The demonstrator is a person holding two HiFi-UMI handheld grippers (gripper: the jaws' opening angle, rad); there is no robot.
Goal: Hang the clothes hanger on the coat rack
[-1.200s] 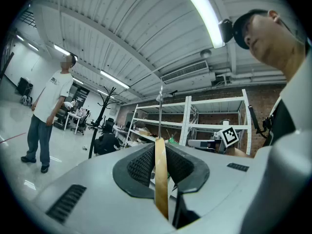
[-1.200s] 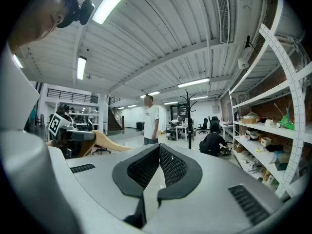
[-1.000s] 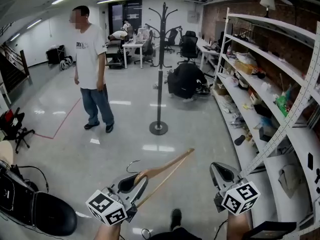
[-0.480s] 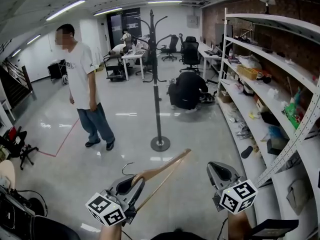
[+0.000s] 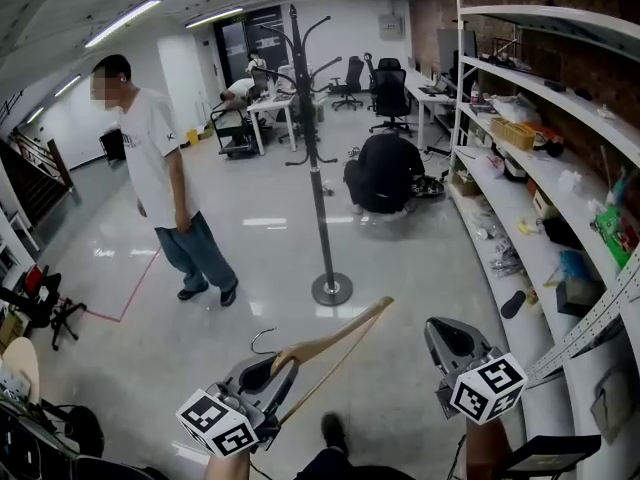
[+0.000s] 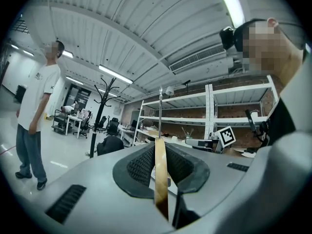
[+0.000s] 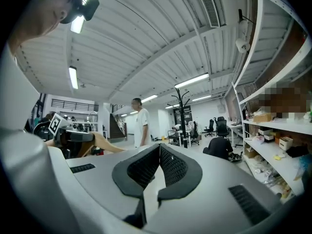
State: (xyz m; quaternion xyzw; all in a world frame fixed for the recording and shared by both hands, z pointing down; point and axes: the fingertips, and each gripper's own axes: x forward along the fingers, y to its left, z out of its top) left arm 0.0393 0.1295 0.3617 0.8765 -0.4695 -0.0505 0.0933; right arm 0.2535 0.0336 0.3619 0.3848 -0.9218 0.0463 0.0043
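A: While the coat rack (image 5: 318, 168) stood at twelve o'clock, where was the wooden clothes hanger (image 5: 335, 340)?
B: Well apart from it, clamped in the left gripper (image 5: 272, 368), its arm reaching toward one o'clock. The right gripper (image 5: 442, 333) was at four o'clock, jaws together on nothing

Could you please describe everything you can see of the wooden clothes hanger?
The clothes hanger is light brown wood, with curved shoulders, a thin lower bar and a dark wire hook at its top. The left tool clamps it near the neck, beside the hook. In the left gripper view the wood stands edge-on between the ribbed pads. It is held in the air, roughly level, with one shoulder end pointing ahead and to the right. Nothing else touches it, and it is well short of the coat rack.
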